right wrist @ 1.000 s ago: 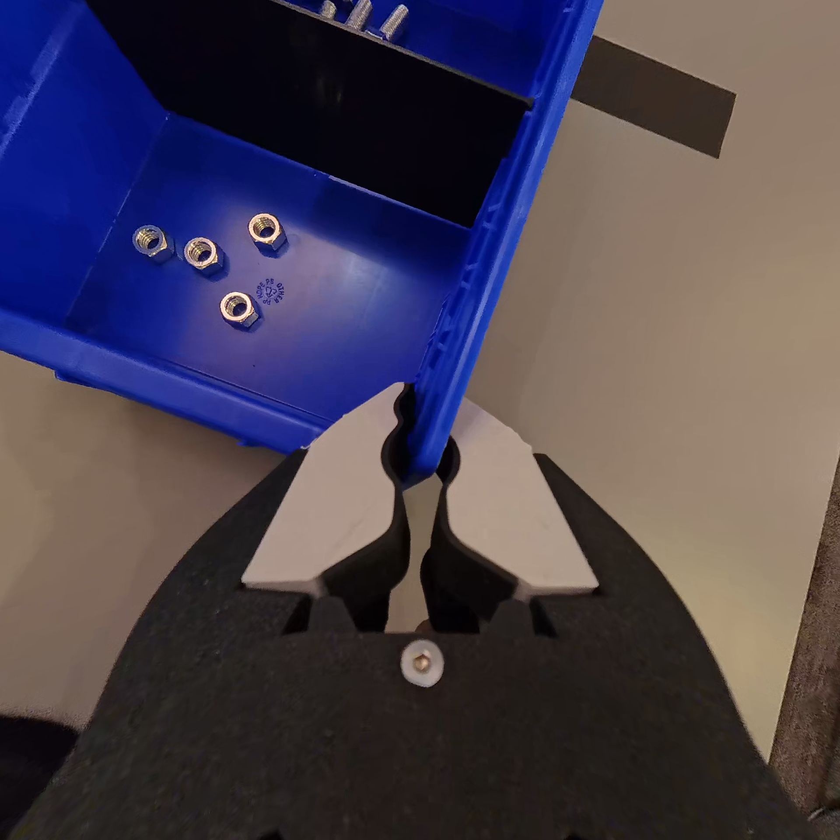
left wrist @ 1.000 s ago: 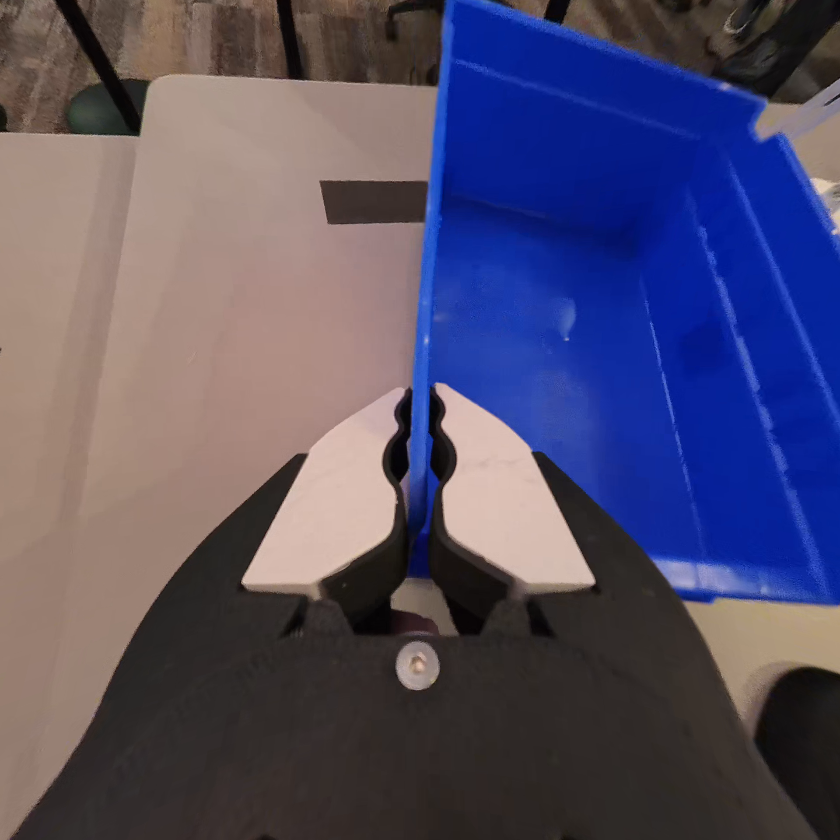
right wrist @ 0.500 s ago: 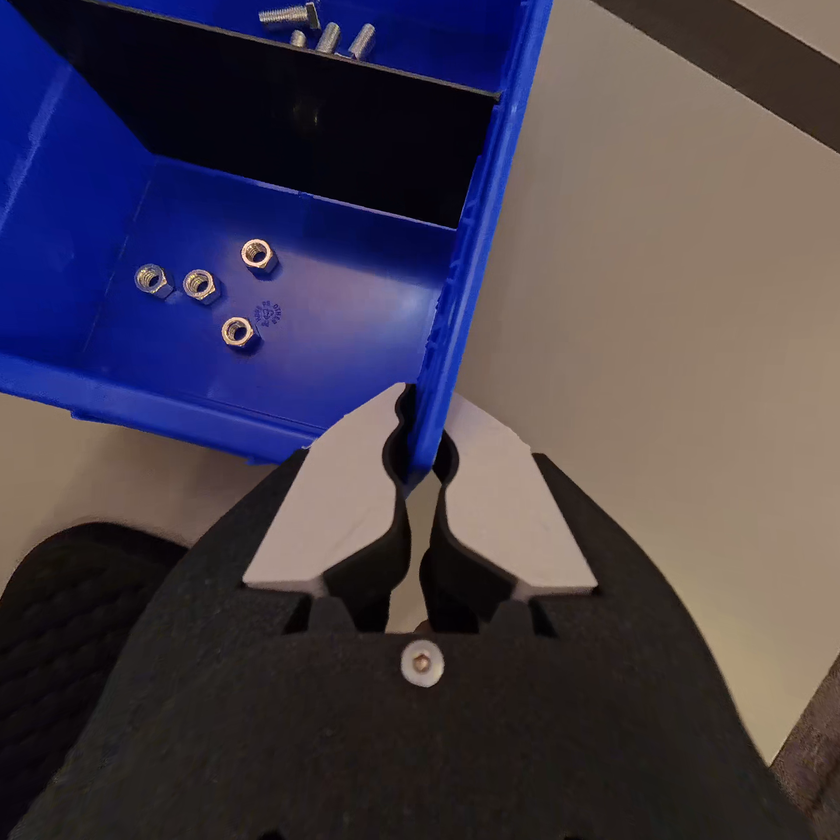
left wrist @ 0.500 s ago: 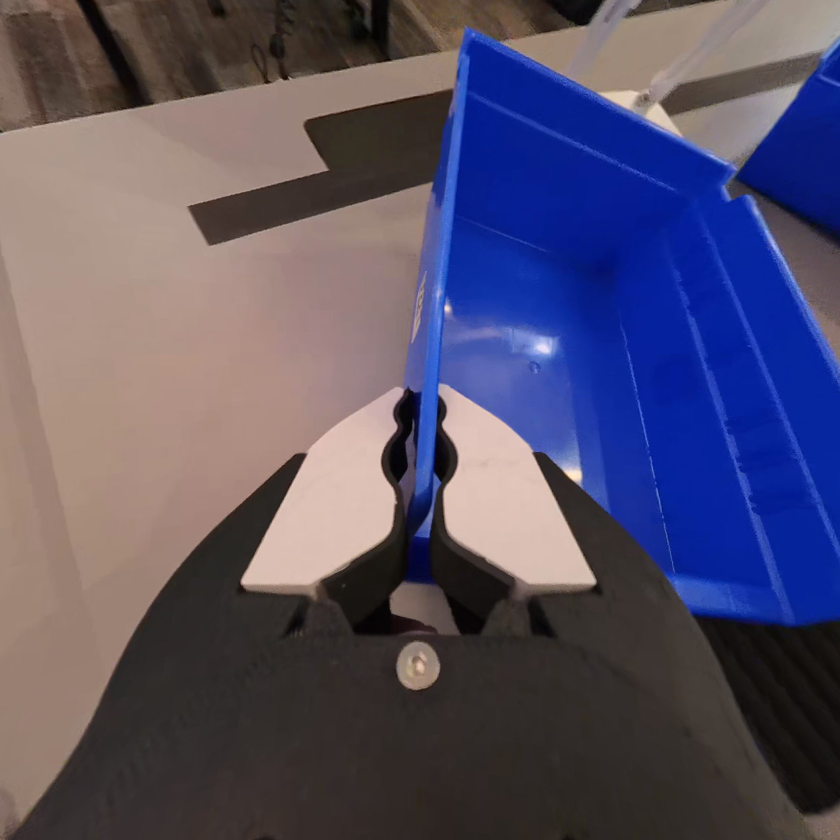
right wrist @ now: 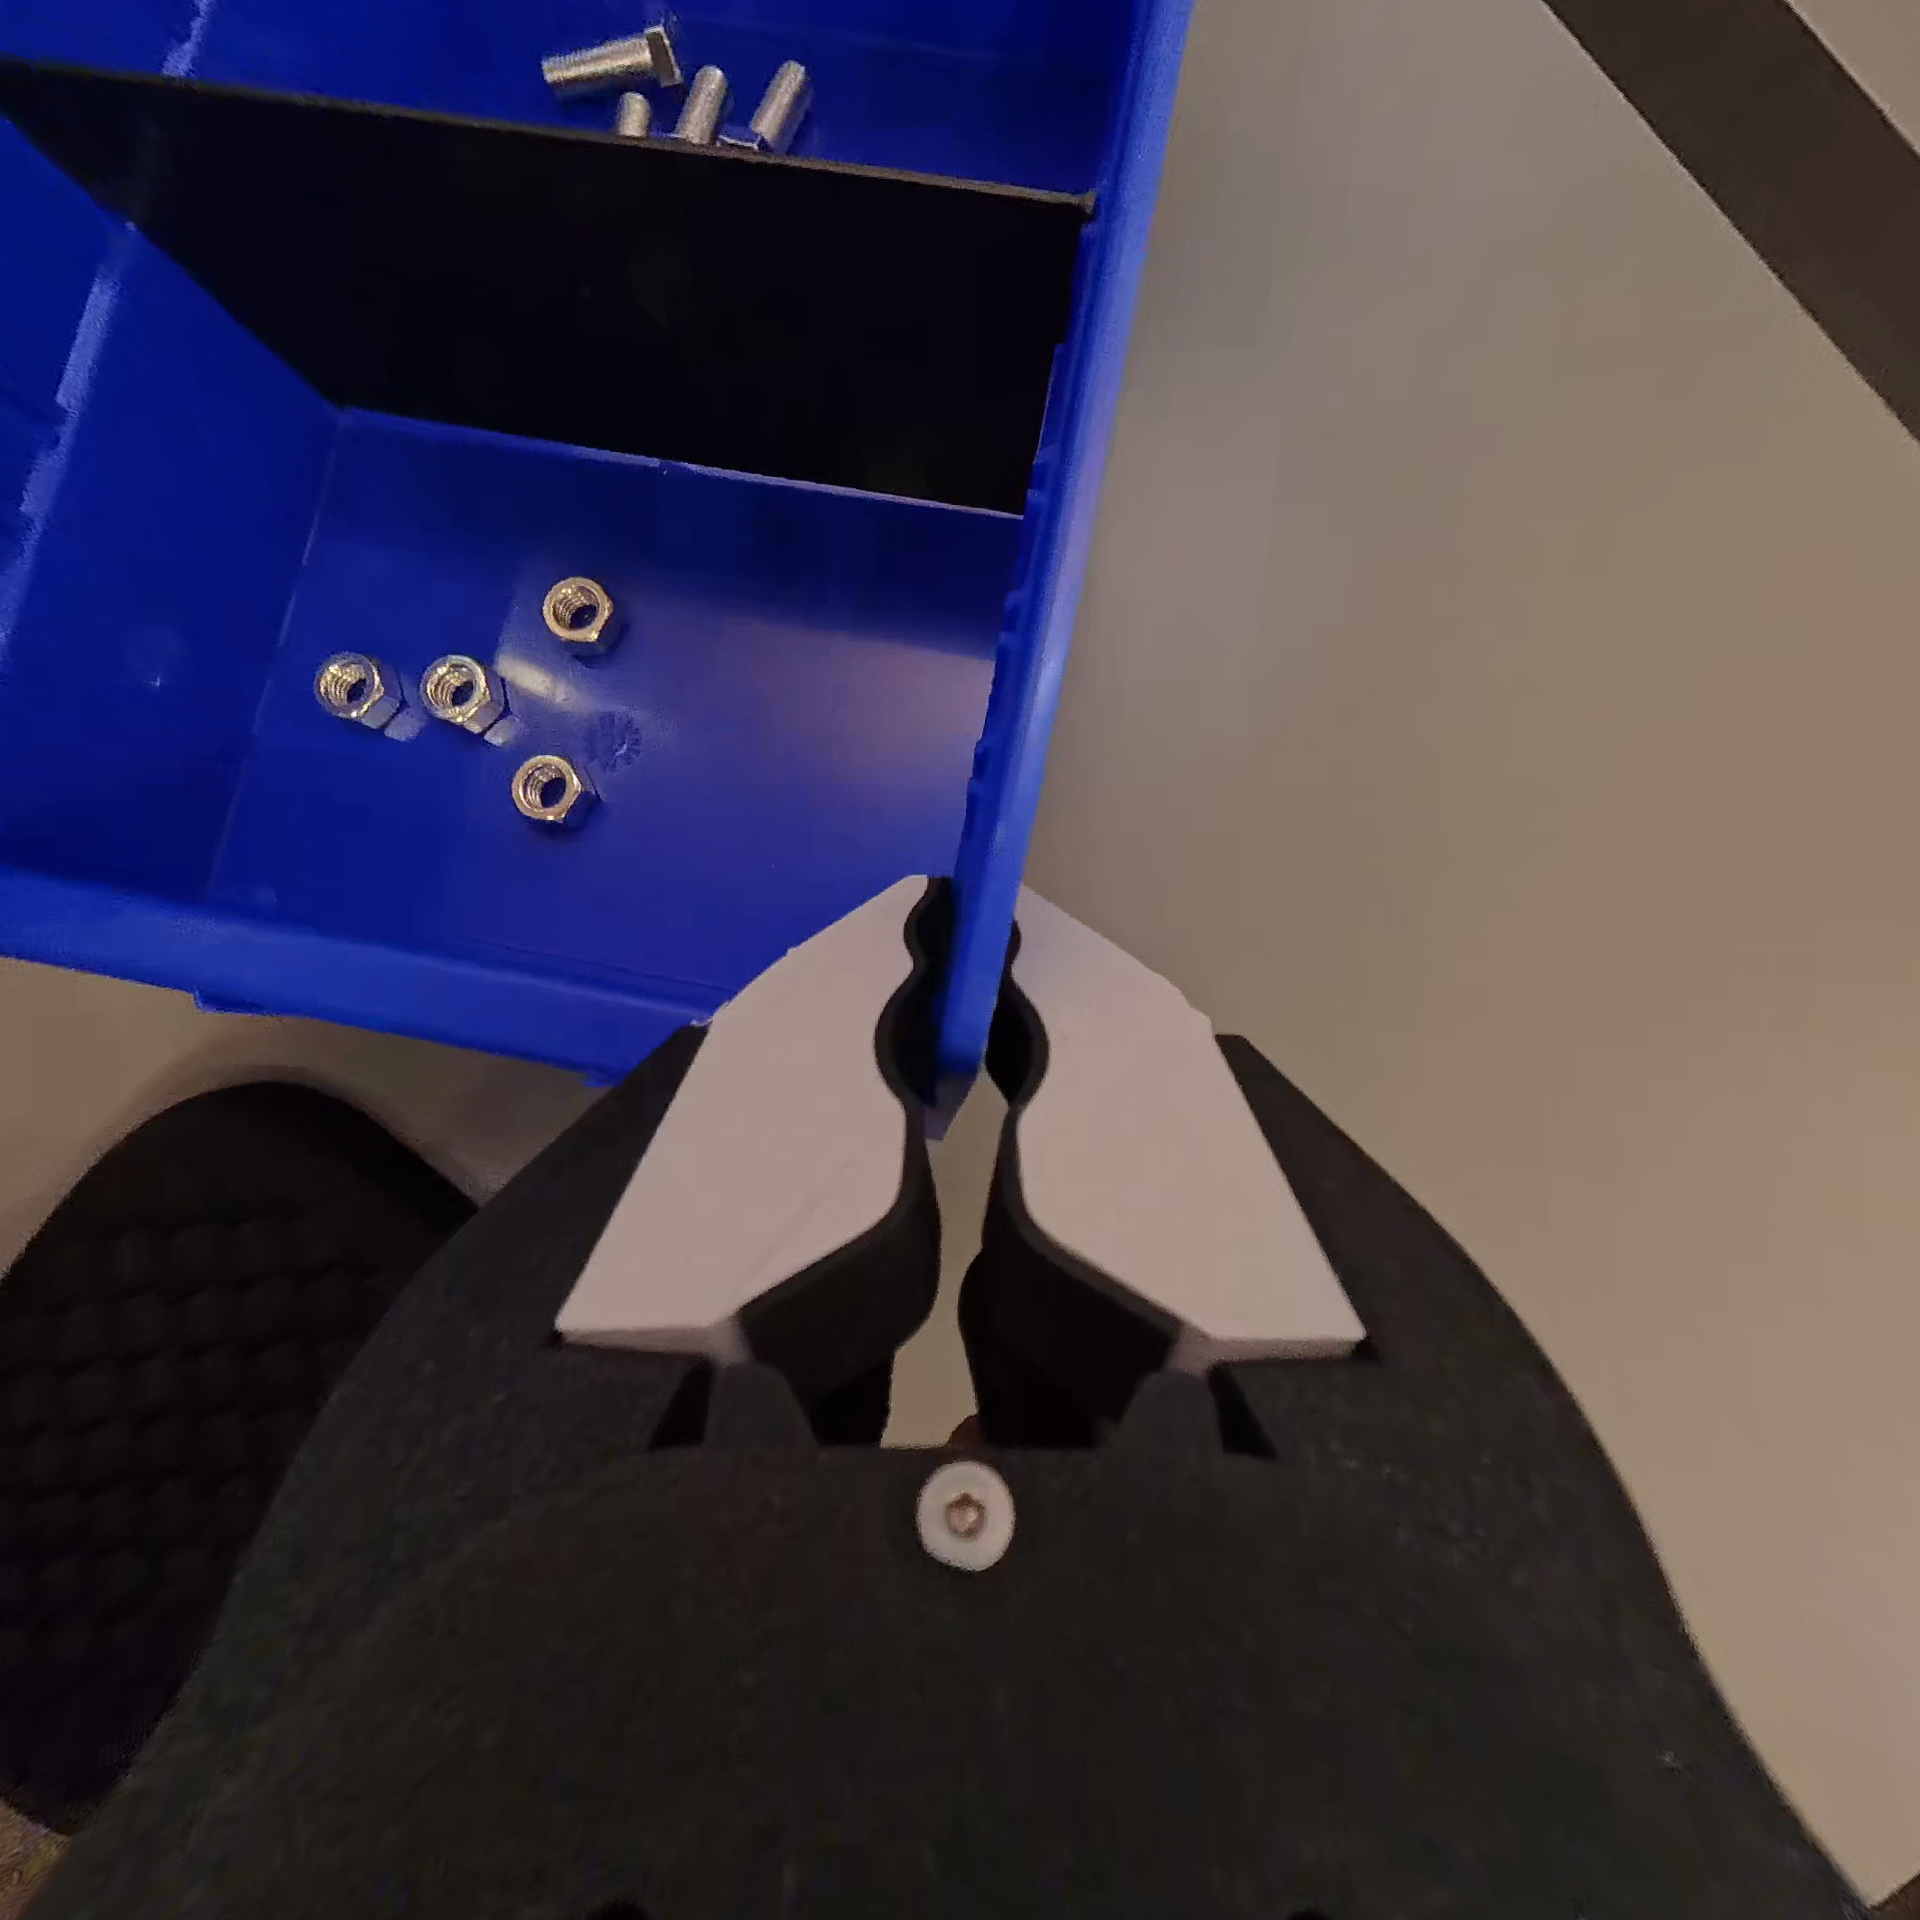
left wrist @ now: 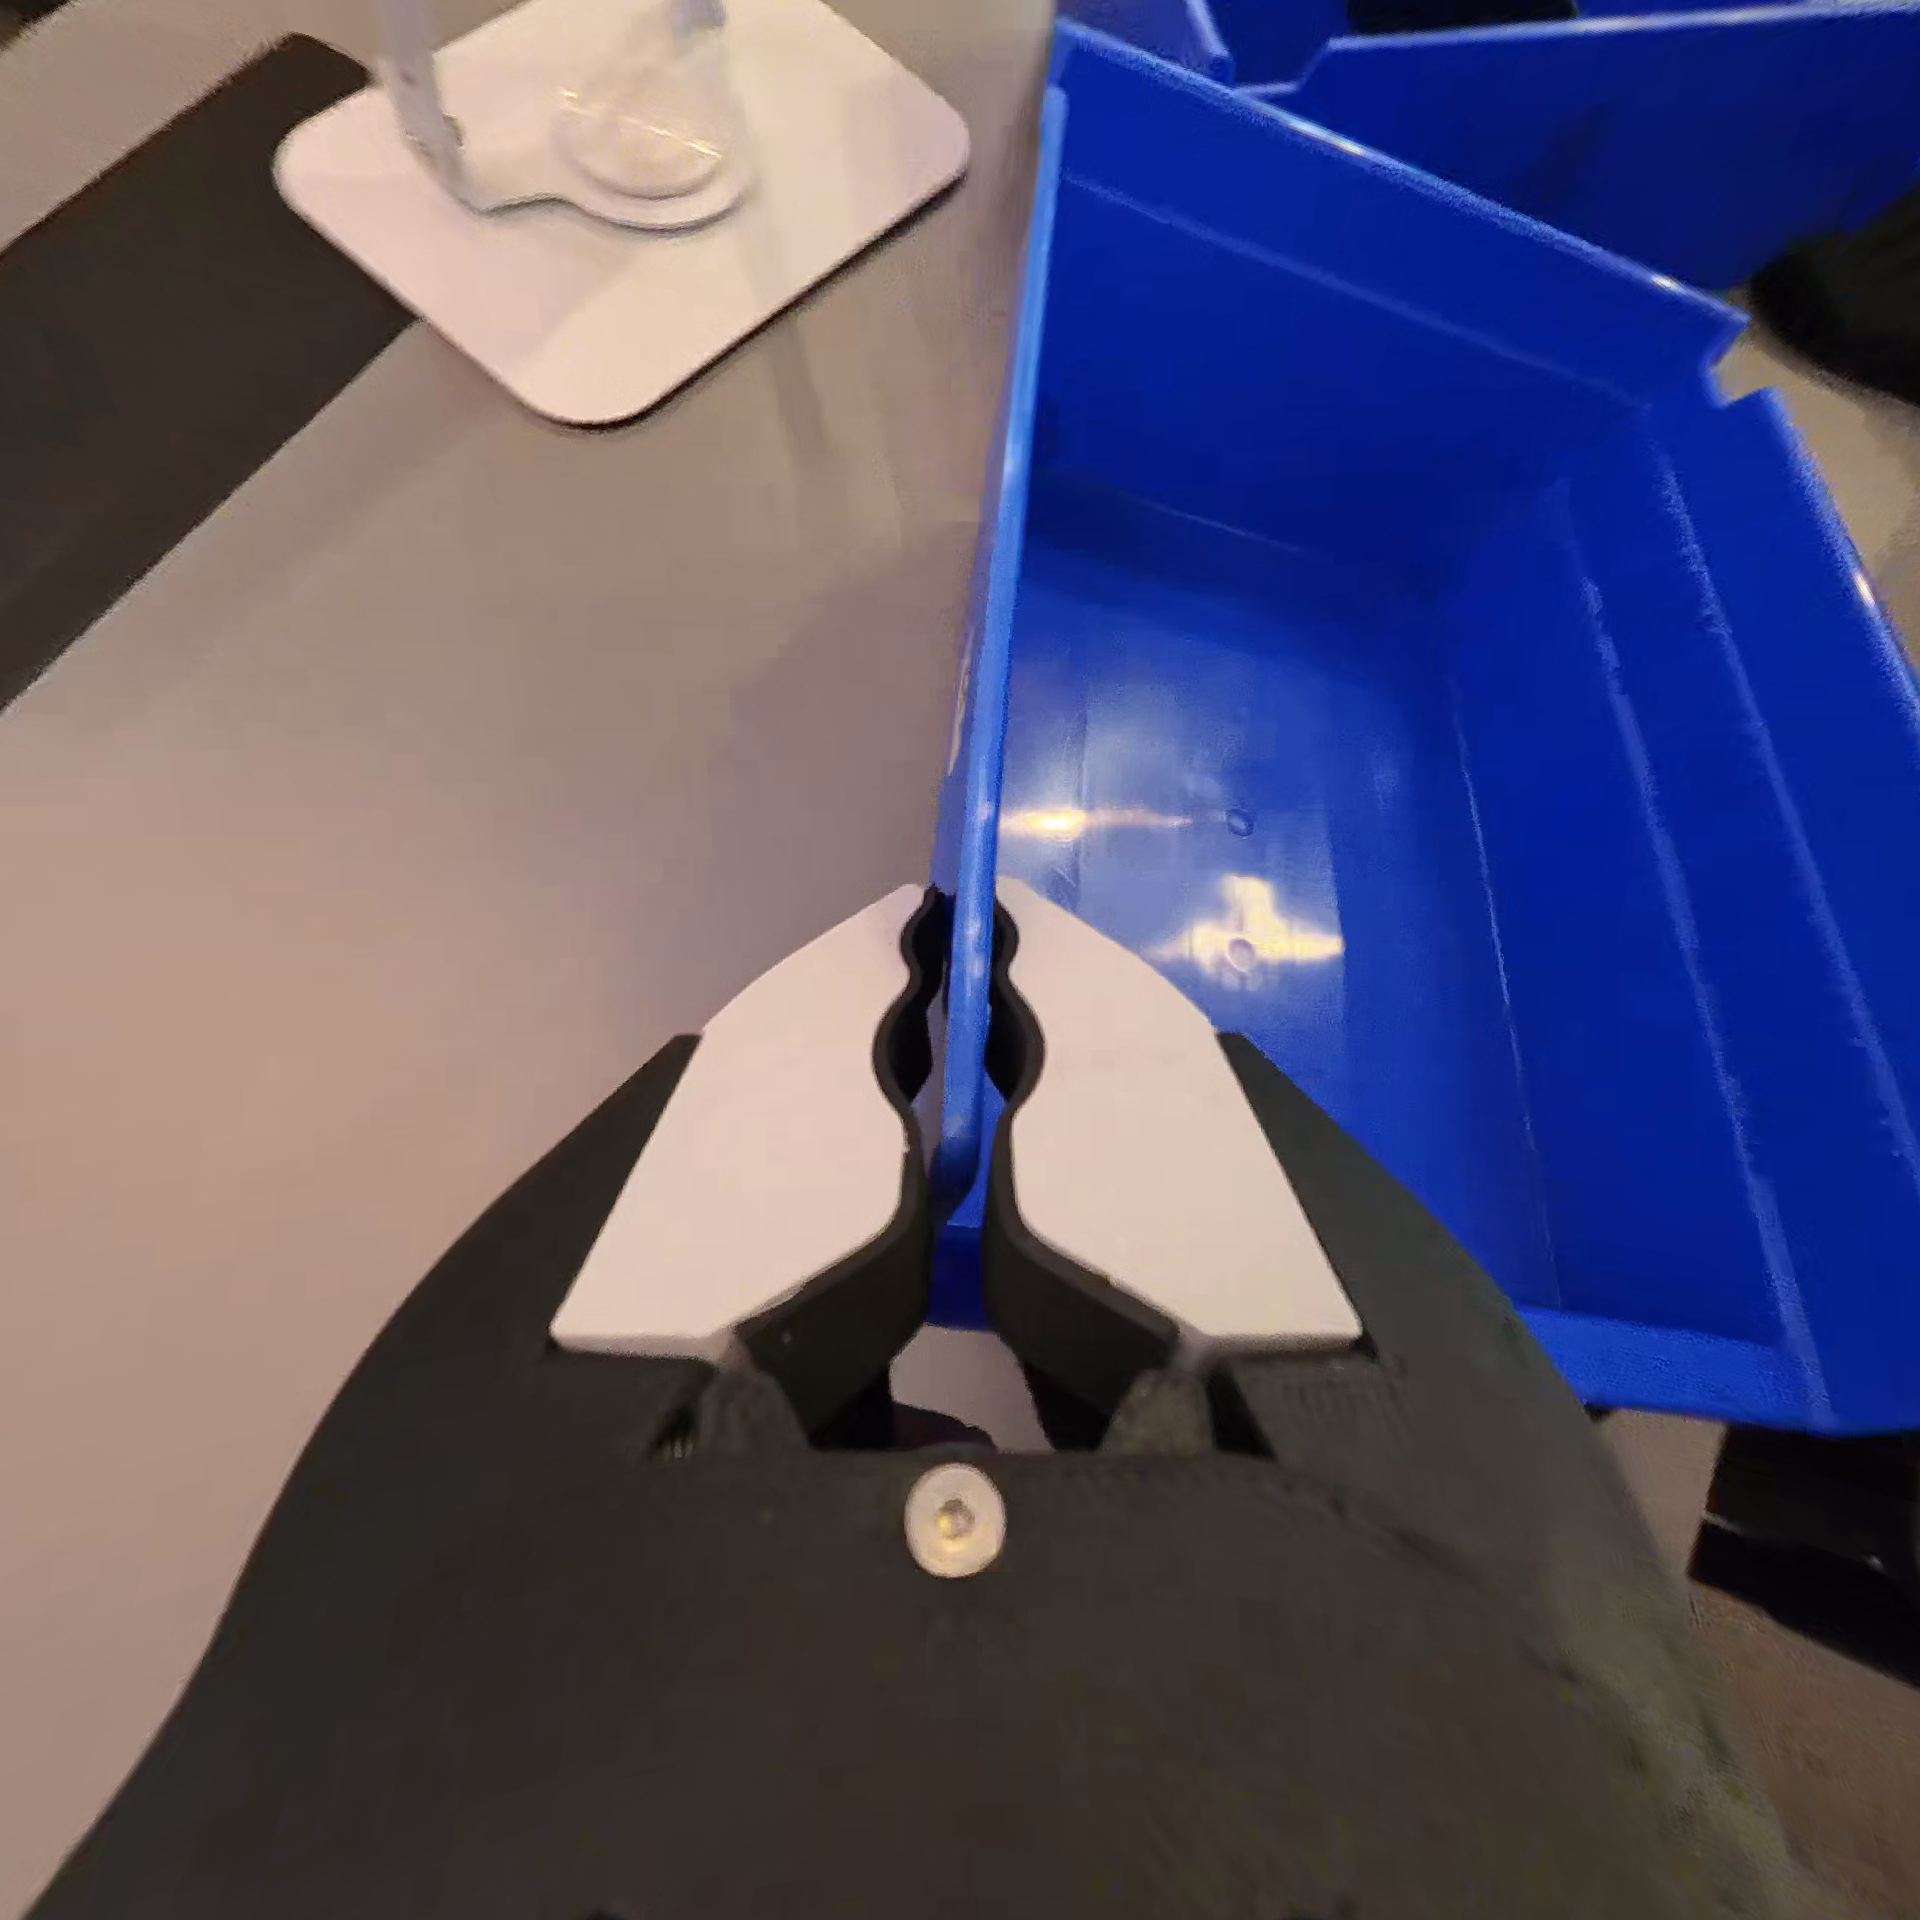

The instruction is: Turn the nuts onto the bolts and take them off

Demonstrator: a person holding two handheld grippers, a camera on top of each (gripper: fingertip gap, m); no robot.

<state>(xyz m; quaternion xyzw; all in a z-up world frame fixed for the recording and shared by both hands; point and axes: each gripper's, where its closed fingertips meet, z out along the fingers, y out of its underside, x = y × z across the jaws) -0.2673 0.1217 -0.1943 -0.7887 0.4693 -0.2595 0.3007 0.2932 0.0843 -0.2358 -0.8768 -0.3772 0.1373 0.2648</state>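
My left gripper [left wrist: 961, 914] is shut on the left side wall of an empty blue bin [left wrist: 1351, 831]. My right gripper [right wrist: 966, 914] is shut on the right side wall of a second blue bin [right wrist: 1049, 623]. A black divider [right wrist: 623, 312] splits this bin. Several loose nuts [right wrist: 457, 691] lie in the near compartment. Several bolts [right wrist: 675, 88] lie in the far compartment behind the divider.
A white stand base [left wrist: 623, 197] with a clear piece on it sits on the table far left. Black tape [left wrist: 135, 343] crosses the table [left wrist: 468, 779]. More blue bins [left wrist: 1610, 125] stand at the back right. A black mat [right wrist: 177, 1351] lies below the divided bin.
Both grippers have kept their hold on the bin walls. The left one has swung its bin toward the white stand and the other bins. The right one has carried its bin nearer, with the black mat showing below.
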